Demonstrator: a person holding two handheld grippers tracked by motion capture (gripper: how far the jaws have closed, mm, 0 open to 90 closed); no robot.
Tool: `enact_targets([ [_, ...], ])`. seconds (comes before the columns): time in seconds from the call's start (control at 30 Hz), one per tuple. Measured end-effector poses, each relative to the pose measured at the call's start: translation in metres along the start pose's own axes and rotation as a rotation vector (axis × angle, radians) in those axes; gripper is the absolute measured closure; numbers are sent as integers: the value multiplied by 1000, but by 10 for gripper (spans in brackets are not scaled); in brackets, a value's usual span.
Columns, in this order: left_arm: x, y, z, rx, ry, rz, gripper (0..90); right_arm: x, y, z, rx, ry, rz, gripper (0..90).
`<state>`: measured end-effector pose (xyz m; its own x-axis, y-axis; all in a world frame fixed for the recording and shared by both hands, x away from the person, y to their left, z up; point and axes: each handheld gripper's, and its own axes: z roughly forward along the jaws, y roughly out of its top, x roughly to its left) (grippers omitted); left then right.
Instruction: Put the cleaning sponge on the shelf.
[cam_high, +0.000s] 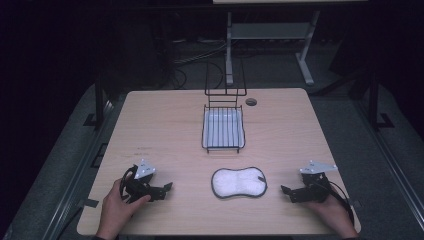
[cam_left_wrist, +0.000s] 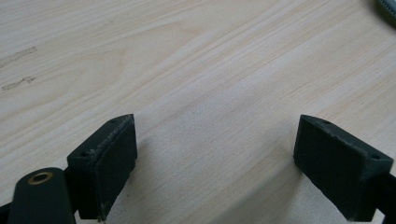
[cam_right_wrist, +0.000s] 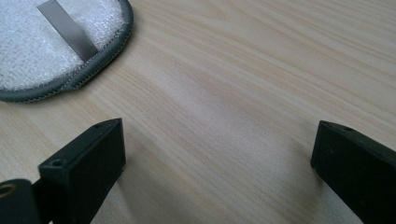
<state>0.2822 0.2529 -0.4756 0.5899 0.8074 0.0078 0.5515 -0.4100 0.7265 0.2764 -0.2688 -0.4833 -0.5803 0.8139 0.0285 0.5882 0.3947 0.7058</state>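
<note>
On the near half of the wooden table, the white scrubbing pad lies flat, just in front of the black wire rack that stands on a white tray. Left gripper rests on the table to the left of the pad, well apart from it, jaws spread wide with nothing between them. Right gripper rests to the right of the pad, near its edge, jaws likewise wide apart and empty. By appearance the pad is light, soft and limp, with a fleecy face, a stitched grey rim and a flat grey strap across it. Expect sagging when lifted. Recommended hold: pinch the stitched rim nearest the right gripper.
</note>
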Motion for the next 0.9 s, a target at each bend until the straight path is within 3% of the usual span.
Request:
enact_targets([
  [0.23, 0, 0, 0, 0, 0, 0, 127, 0, 0, 0, 0, -1, 0, 27],
  [0.37, 0, 0, 0, 0, 0, 0, 127, 9, 7, -14, -16, -7, -48, 513],
  [0.43, 0, 0, 0, 0, 0, 0, 127, 12, 9, -18, -39, 14, -46, 563],
  [0.53, 0, 0, 0, 0, 0, 0, 127, 19, 18, -26, -74, 76, -37, 743],
  [0.73, 0, 0, 0, 0, 0, 0, 127, 32, 24, -24, -69, 148, -54, 880],
  [0.9, 0, 0, 0, 0, 0, 1, 127, 40, 27, -22, -66, 180, -71, 896],
])
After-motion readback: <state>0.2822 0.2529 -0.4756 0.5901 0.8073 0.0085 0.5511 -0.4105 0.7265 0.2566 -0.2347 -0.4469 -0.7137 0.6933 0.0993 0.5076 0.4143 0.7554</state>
